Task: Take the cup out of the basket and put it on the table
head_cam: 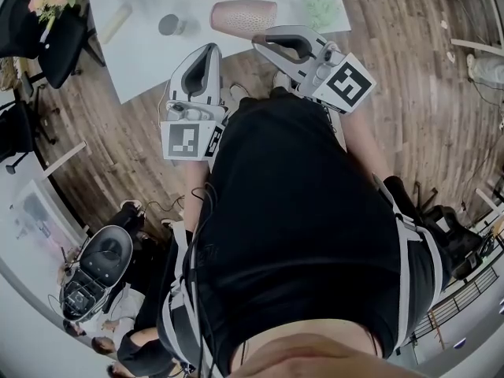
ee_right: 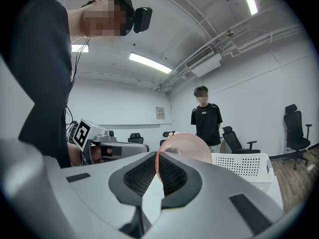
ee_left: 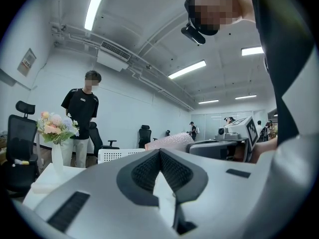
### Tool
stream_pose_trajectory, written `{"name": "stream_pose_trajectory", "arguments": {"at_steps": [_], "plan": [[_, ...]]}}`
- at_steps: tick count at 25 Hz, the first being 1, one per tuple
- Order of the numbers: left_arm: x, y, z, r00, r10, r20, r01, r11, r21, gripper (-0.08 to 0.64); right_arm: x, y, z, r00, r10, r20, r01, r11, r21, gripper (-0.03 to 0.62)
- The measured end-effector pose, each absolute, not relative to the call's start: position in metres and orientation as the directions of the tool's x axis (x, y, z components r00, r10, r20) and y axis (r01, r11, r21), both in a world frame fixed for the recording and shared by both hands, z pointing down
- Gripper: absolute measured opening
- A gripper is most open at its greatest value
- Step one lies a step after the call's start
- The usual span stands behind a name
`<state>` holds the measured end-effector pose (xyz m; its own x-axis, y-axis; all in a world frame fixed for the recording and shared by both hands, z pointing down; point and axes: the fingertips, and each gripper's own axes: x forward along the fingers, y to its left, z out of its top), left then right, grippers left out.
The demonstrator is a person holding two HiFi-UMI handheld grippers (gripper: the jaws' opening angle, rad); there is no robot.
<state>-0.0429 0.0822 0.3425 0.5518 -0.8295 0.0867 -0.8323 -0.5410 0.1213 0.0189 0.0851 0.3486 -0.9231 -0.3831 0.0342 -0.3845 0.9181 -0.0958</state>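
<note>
Pink cup lies sideways above the tabletop, upper centre, rim clamped in the right gripper jaws; left gripper jaws closed, empty.

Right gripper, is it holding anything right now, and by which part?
Yes. The right gripper holds the cup by its rim, with the rim's thin wall pinched between the jaws.
</note>
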Motion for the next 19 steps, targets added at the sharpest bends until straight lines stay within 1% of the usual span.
{"name": "stream_pose_trajectory", "arguments": {"at_steps": [6, 19], "plan": [[-0.04, 0.084, 0.343, 0.556, -0.826, 0.09, -0.83, -0.545, 0.121, 0.021, 0.019, 0.086, 0.348, -0.925, -0.379, 0.025, -0.379, 0.918, -0.113, 0.031], [-0.052, 0.094, 0.343, 0.537, -0.839, 0.08, -0.841, -0.526, 0.13, 0.021, 0.014, 0.095, 0.348, -0.929, -0.367, 0.047, -0.37, 0.925, -0.09, 0.031]]}}
